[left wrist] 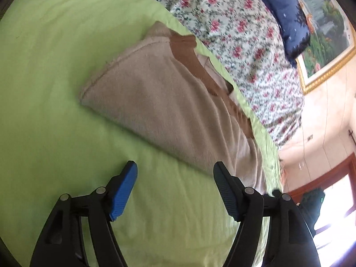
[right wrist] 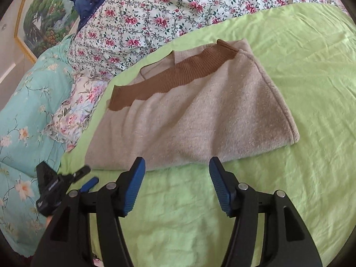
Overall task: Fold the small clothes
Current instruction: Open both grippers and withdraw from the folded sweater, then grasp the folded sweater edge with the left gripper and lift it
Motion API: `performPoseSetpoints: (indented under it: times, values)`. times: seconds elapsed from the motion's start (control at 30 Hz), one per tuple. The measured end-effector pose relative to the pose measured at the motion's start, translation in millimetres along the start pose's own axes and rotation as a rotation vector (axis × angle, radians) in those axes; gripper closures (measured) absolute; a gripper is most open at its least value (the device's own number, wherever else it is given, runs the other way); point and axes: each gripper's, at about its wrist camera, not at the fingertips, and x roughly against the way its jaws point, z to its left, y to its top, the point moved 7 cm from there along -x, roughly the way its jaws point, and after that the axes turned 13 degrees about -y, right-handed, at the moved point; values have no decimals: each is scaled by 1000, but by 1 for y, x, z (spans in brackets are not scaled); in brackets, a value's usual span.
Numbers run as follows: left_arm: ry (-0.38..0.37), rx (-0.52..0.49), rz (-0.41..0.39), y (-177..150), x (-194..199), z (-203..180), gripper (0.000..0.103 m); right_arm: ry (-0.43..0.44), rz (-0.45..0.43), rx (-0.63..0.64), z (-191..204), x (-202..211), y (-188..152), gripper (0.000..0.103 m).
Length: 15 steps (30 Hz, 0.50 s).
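Observation:
A beige knit garment with a brown ribbed band lies folded flat on the green sheet. It also shows in the left wrist view, running along the sheet's right edge. My right gripper is open and empty, its blue pads at the garment's near edge. My left gripper is open and empty, just short of the garment's near corner. The left gripper also shows in the right wrist view, low at the left by the sheet's edge.
A floral quilt lies beyond the green sheet, with a teal floral cover at the left and a navy pillow behind. A framed painting hangs on the wall. A window is at the far right.

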Motion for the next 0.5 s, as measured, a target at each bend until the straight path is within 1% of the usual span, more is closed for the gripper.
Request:
performPoseSetpoints:
  times: [0.07, 0.17, 0.23, 0.3, 0.33, 0.37, 0.4, 0.43, 0.47, 0.5]
  values:
    - [-7, 29, -33, 14, -5, 6, 31, 2, -5, -3, 0, 1, 1, 42]
    - [9, 48, -77, 34, -14, 13, 31, 8, -7, 4, 1, 0, 6, 42]
    - [42, 47, -103, 48, -20, 17, 32, 10, -8, 5, 1, -2, 11, 42]
    - [66, 55, -137, 62, -25, 22, 35, 16, -11, 7, 1, -4, 17, 41]
    - [78, 54, -147, 67, -26, 25, 41, 17, -13, 8, 0, -6, 19, 41]
    - [89, 47, -151, 72, -29, 27, 55, 16, -16, 10, 0, -7, 23, 41]
    - [102, 38, -149, 77, -32, 28, 67, 18, -20, 12, -1, -8, 27, 42]
    - [97, 34, -138, 81, -36, 29, 86, 22, -23, 14, -2, -9, 30, 42]
    - [87, 33, -133, 83, -37, 28, 90, 24, -29, 19, -3, -11, 36, 41]
    - [85, 19, -136, 85, -37, 24, 91, 25, -32, 22, -3, -11, 40, 41]
